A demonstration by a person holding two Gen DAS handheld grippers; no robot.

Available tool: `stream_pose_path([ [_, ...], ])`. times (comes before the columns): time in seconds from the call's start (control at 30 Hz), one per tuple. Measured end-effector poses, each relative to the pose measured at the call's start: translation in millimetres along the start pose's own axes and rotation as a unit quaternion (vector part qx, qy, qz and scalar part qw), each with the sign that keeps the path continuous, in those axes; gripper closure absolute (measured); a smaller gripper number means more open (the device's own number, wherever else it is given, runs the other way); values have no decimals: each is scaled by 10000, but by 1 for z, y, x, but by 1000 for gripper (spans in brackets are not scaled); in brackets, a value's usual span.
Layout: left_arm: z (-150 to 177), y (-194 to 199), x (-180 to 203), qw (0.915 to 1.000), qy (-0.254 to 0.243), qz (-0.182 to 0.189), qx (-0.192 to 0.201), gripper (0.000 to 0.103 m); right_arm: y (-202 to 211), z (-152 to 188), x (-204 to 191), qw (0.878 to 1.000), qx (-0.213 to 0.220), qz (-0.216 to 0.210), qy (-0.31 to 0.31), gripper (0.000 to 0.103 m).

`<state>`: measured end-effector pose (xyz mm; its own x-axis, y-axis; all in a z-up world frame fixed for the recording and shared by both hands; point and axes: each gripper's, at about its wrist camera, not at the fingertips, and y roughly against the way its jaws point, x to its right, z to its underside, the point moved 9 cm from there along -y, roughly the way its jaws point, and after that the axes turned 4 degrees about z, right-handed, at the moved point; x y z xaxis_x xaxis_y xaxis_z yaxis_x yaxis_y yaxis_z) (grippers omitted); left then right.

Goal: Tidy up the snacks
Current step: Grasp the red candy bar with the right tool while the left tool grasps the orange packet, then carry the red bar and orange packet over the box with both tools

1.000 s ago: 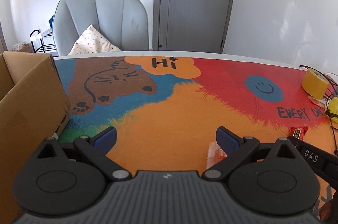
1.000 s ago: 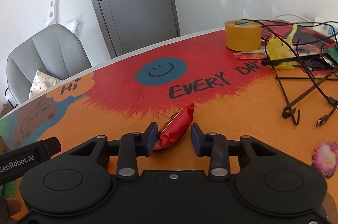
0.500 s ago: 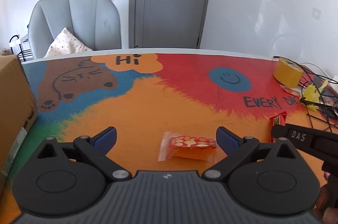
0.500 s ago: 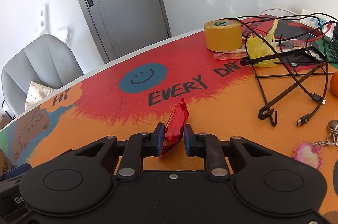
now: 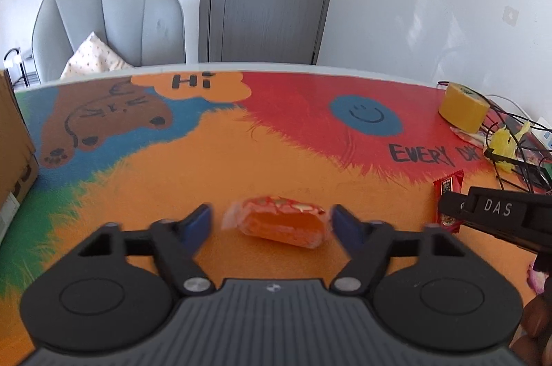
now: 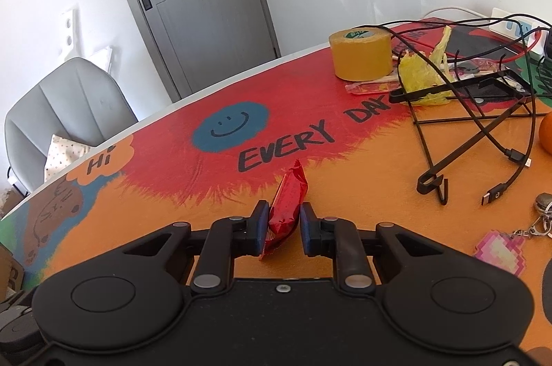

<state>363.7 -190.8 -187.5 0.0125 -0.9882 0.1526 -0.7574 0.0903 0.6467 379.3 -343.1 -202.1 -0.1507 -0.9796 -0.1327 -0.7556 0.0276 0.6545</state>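
Neither snack is put away yet: the right gripper (image 6: 283, 229) pinches the red snack packet (image 6: 287, 205), while the left gripper (image 5: 270, 224) is closing around the orange candy (image 5: 283, 221) lying on the worktop (image 5: 241, 159).

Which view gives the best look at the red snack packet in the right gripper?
The right wrist view: the red snack packet stands on edge, centred and sharp, with the right gripper shut on it. The left wrist view shows only part of it at its right side, behind a gripper finger.

Left tongs (image 5: 270, 222) blurred, perhaps mid-closing.
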Motion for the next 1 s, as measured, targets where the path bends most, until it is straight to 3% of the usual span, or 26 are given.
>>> stream_pose_path([
  [0.03, -1, 0, -1, 10000, -11, -30, -9, 50, 0, 1, -2, 10000, -5, -16, 34, 82],
  [0.07, -1, 1, -3, 10000, 23, 10, -10, 53, 1, 1, -4, 10000, -1, -31, 70, 82],
  [0.37, -4, 10, -24, 9997, 203, -74, 73, 55, 1, 4, -14, 9996, 4, -68, 265, 78],
  [0.6, -7, 18, -38, 9994, 323, -69, 128, 55, -3, 6, -22, 9981, 220, 183, 537, 49],
  [0.77, -10, 20, -52, 9989, 408, -154, 158, 55, -9, 11, -24, 9957, 224, 439, 780, 51],
  [0.9, -11, 22, -59, 9986, 407, -282, 164, 55, -9, 14, -27, 9899, 326, 810, 1116, 73],
  [1.0, -12, 28, -62, 9985, 370, -364, 197, 55, -5, 14, -29, 9906, 280, 728, 1120, 78],
])
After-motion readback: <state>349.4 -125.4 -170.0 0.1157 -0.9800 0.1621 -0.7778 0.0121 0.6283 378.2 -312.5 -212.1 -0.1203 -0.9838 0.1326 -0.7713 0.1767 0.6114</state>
